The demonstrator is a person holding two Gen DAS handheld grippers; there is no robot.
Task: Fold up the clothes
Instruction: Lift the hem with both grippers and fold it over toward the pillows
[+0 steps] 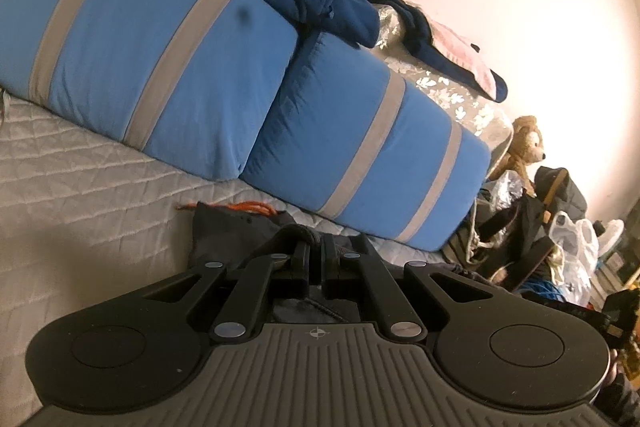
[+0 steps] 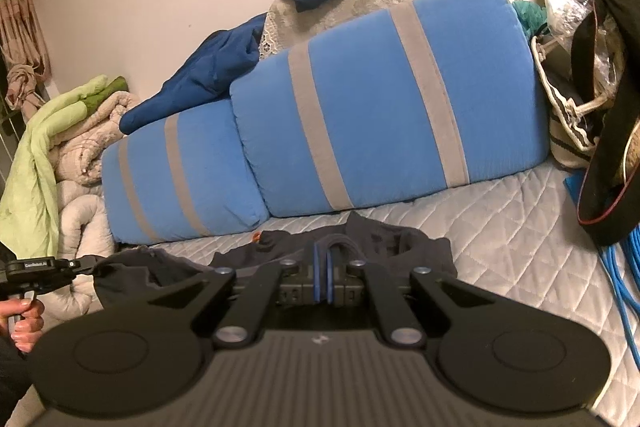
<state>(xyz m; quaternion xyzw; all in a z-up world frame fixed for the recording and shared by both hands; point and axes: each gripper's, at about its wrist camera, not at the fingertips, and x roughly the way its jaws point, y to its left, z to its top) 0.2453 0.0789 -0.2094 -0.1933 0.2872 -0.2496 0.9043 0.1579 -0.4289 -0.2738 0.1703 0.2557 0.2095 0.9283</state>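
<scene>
We hold a dark grey garment (image 2: 360,247) in both grippers, just in front of the striped blue cushion (image 2: 380,115) that leans at the back of the quilted bed (image 2: 500,227). The right gripper (image 2: 326,267) has its fingers clenched on a thick fold of the cloth, which bulges up between the blue-edged pads. The left gripper (image 1: 316,255) is likewise pinched tight on a bunched edge of the same garment; seen from the right wrist view, it (image 2: 86,265) sits off to the left of the cushion's near end, with a hand (image 2: 22,323) on its handle and cloth hanging from its tip.

The garment stretches between the two grips, so its long axis seems to run roughly along the front of the cushion, side to side. Most of the loose cloth lies ahead of the right fingers, toward the cushion, and an orange cord (image 1: 252,207) marks the far edge. We judge the right gripper nearer the bulk of the fabric, while the left holds an outer end. The fold will likely turn on carrying both held edges together toward or away from the cushion, keeping the span taut so it doesn't sag.
</scene>
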